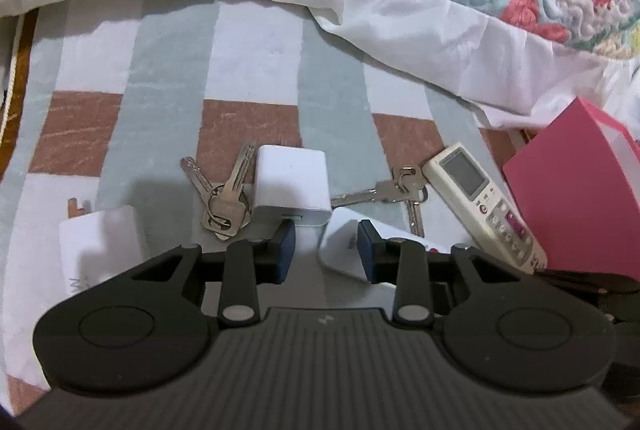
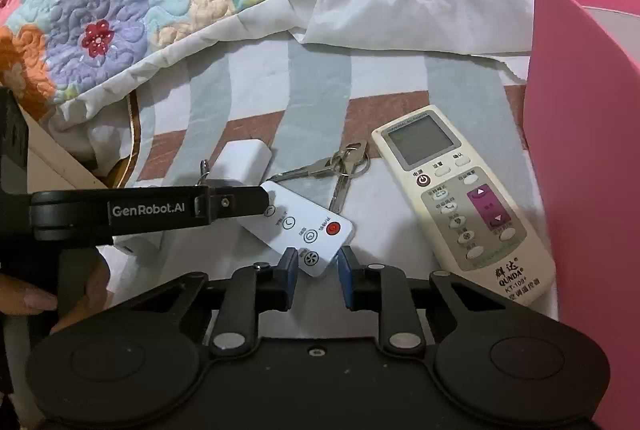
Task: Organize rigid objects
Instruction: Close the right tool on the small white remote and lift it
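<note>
Remote, small and white, is lying on the bed, its near corner sitting between the right gripper jaws, which are pinching it narrowly for a lift, likely toward the pink box at their right. Left gripper jaws are standing part open, holding nothing; charger and keys are lying just ahead.

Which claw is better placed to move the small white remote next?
Right. The right claw pinches the small white remote at its corner, with the pink box close beside it. The left claw stands open.
</note>
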Demonstrator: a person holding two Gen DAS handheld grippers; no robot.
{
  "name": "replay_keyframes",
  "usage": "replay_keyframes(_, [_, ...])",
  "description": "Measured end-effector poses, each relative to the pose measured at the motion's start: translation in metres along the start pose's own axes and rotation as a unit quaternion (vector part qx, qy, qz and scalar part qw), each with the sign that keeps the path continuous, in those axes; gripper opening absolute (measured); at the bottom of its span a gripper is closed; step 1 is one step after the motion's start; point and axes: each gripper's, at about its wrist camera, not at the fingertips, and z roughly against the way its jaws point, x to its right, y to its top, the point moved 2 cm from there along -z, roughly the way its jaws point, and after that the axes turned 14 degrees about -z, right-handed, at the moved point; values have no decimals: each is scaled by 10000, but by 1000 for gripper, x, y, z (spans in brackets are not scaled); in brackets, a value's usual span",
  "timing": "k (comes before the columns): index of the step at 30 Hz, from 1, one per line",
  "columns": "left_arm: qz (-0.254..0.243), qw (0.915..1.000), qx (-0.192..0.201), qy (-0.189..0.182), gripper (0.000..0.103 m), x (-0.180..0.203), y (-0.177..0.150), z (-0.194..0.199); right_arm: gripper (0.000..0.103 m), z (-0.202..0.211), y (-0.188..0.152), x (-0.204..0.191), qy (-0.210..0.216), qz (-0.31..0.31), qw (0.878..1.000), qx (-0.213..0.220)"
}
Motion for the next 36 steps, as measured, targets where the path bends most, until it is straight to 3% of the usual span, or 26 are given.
replay_keyframes(6, [341, 9975, -451, -414, 28, 4, -4, 7, 22, 5, -5, -3, -187, 229, 9996, -45])
replay_keyframes(11, [1110, 9838, -938, -1054, 28, 2, -26, 15, 26, 22, -18, 1, -318, 515, 9982, -21])
replay_keyframes(13, [1114, 9844, -930, -994, 28, 5, -29, 17, 26, 24, -24, 2, -327, 570, 9978, -32])
replay_keyframes(15, [1092, 9866, -895, -819, 28, 8, -29, 17, 35, 25, -30, 1, -465, 689, 9964, 163])
replay_keyframes(18, [937, 9897, -824, -702, 28, 14, -30, 17, 38, 24, -35, -1, -434, 706, 9962, 279])
replay_keyframes(23, [1036, 9891, -777, -698, 28, 16, -30, 18, 45, 21, -40, -7, -450, 599, 9967, 310])
replay_keyframes(30, [1000, 9887, -808, -774, 28, 26, -29, 34, 48, 32, -39, -8, -385, 573, 9971, 312])
replay_keyframes(36, [743, 9917, -668, -805, 28, 42, -22, 60, 48, 61, -37, -22, -406, 1098, 9913, 598])
